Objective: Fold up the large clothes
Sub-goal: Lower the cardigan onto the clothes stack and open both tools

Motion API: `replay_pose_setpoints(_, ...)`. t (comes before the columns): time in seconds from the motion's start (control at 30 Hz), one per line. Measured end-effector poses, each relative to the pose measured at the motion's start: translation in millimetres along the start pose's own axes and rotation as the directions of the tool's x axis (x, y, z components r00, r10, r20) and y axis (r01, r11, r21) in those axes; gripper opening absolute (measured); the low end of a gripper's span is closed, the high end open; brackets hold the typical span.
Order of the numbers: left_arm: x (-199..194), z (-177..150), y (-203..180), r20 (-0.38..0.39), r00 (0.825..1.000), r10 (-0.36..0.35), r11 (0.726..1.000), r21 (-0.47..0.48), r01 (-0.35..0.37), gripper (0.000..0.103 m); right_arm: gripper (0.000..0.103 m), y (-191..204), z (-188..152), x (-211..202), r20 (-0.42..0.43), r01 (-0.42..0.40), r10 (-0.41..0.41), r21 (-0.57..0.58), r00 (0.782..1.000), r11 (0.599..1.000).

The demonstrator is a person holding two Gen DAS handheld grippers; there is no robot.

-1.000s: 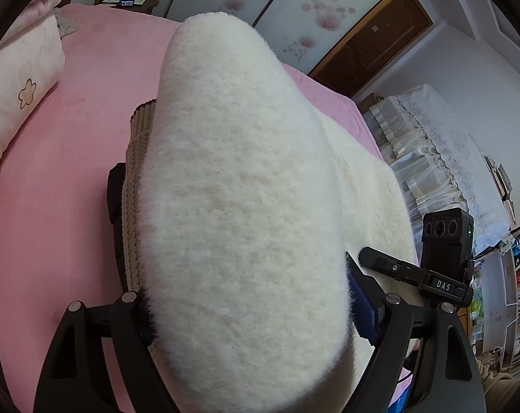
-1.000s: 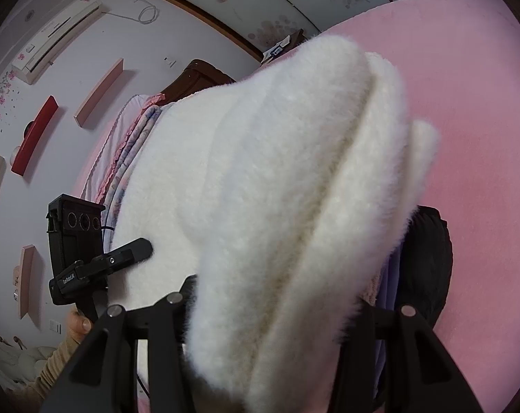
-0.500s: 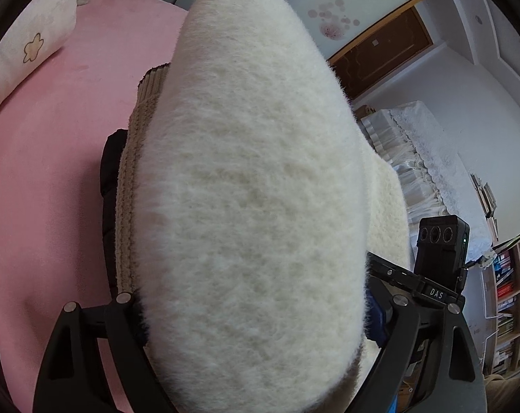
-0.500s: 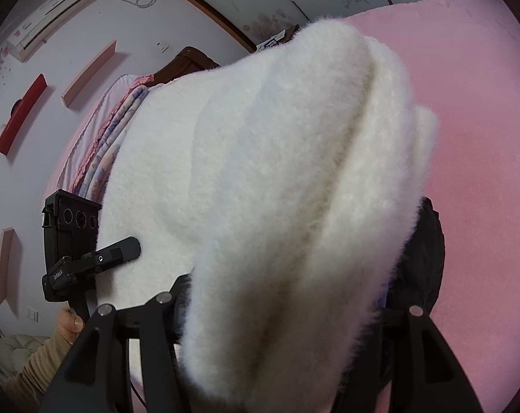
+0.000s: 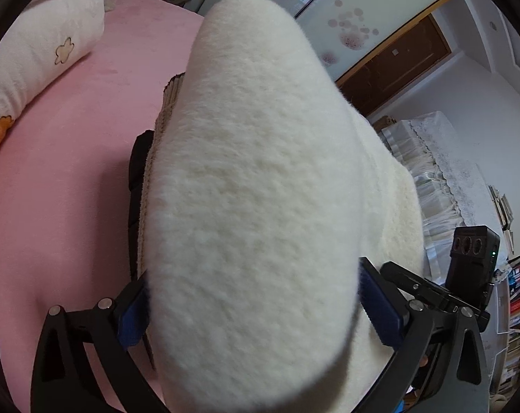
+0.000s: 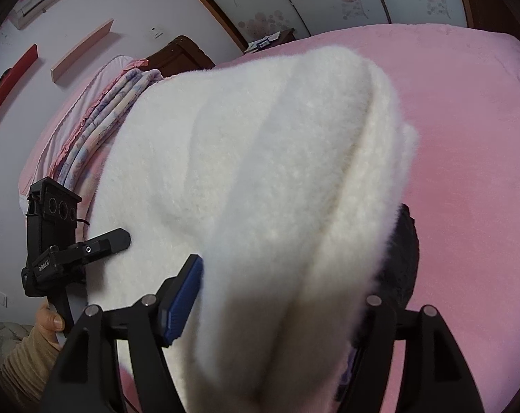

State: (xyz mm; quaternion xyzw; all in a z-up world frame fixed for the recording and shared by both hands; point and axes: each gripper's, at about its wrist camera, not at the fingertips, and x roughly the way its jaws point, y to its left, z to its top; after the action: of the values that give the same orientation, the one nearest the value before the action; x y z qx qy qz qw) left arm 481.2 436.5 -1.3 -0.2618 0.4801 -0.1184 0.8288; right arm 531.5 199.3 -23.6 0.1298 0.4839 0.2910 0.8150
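A thick fluffy white garment [image 5: 253, 186] fills the left wrist view, bulging up between the jaws of my left gripper [image 5: 253, 313], whose blue pads [image 5: 380, 306] stand spread with the fabric between them. The same white garment [image 6: 277, 189] bulges between the jaws of my right gripper [image 6: 270, 303], whose left blue pad [image 6: 181, 299] shows apart from the fabric. A ribbed beige hem [image 5: 156, 144] and a dark garment [image 5: 136, 186] lie beneath it on the pink bed [image 5: 53, 179]. The other gripper shows in each view [image 5: 469, 268] [image 6: 60, 241].
A pale pillow [image 5: 43, 48] lies at the bed's upper left. Folded floral bedding [image 6: 98, 117] is stacked at the bed's far side. A dark garment [image 6: 402, 254] lies under the white one. A lace-covered stack [image 5: 442, 179] and bookshelves [image 5: 518, 296] stand right.
Both grippers' jaws have spread wider and the blue pads now show beside the fabric. The white garment sits lower toward the bed.
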Motion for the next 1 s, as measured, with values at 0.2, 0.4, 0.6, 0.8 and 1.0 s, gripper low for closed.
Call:
replay_pose_setpoints(0.2, -17, -6, -22, 0.056, 0.995, 0.084, 0.996, 0.008, -0.084, 0.102, 0.079, 6, -7, -27, 0.058, 0.023, -0.021, -0.028, 0.998, 0.999)
replay_pose_setpoints(0.4, -43, -29, -45, 0.163, 0.969, 0.183, 0.983, -0.012, -0.184, 0.102, 0.079, 10, -21, -63, 0.145, 0.061, -0.045, -0.108, 0.988, 0.992)
replay_pose_setpoints(0.6, -70, -78, -104, 0.274, 0.927, 0.256, 0.964, -0.006, -0.264, 0.102, 0.079, 2, -52, -107, 0.167, 0.091, -0.063, -0.162, 0.984, 0.983)
replay_pose_setpoints(0.8, -76, -139, -178, 0.300, 0.931, 0.209, 0.975, 0.005, -0.221, 0.102, 0.079, -20, -102, -159, 0.150, 0.041, -0.018, -0.152, 0.989, 0.988)
replay_pose_setpoints(1.0, -57, -201, -233, 0.254, 0.943, 0.214, 0.970, 0.057, -0.236, 0.102, 0.079, -45, -153, -212, 0.179, 0.020, 0.007, -0.150, 0.984, 0.988)
